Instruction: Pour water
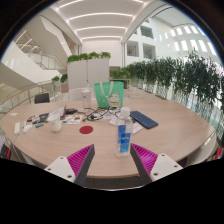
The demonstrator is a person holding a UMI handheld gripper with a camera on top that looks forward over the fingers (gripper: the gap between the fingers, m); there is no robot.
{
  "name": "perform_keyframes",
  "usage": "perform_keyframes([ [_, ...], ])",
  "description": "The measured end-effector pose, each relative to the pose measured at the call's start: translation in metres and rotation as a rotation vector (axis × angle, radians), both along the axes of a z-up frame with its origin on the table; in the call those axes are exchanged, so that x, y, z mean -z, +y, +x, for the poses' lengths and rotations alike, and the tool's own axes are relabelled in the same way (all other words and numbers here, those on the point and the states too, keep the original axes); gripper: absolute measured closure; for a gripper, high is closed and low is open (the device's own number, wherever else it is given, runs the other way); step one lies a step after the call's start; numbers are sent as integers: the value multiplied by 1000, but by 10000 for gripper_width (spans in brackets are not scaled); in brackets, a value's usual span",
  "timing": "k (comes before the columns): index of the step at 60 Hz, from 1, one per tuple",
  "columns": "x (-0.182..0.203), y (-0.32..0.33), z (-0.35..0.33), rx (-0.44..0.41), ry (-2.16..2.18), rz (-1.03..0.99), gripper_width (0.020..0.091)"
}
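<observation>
A clear plastic water bottle (123, 137) with a blue label stands upright on the round wooden table (70, 140), just ahead of my fingers and between their lines. My gripper (112, 157) is open, its pink pads (80, 158) spread wide on either side with nothing pressed between them. Beyond the bottle a small white cup (57, 124) rests on the table to the left.
A teal chair (109, 95) stands at the table's far side. A dark tablet (143, 120) lies to the right, a red coaster (86, 128) and scattered small items to the left. Green plants (170, 75) line the room behind.
</observation>
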State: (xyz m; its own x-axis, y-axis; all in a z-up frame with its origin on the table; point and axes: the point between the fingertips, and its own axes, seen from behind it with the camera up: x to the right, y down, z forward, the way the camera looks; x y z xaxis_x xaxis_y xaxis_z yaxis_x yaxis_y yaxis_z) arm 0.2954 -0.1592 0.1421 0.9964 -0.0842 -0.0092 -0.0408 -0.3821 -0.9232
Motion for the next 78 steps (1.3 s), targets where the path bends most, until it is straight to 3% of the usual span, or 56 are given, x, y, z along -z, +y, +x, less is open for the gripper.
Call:
perform_keyframes([
  [18,71,148,58,59,-44,102,322],
  [20,74,153,62,59,-55,107,368],
  [22,80,161,64,60,-67,107,489],
  [23,83,164,64,59,-66,108,585],
  [24,84,167,67,70,-65,108,619],
  [30,83,174,72,138,-24,124,657],
  [44,88,183,66,154,81,37,735],
  [50,61,192,64,158,22,24,735],
  [60,-58,239,24,60,-265,86,735],
  [65,-99,263,-17,-3,-529,96,736],
  [72,-110,297,-90,-121,-992,49,738],
  [78,-93,321,-139,-224,-1399,-33,739],
])
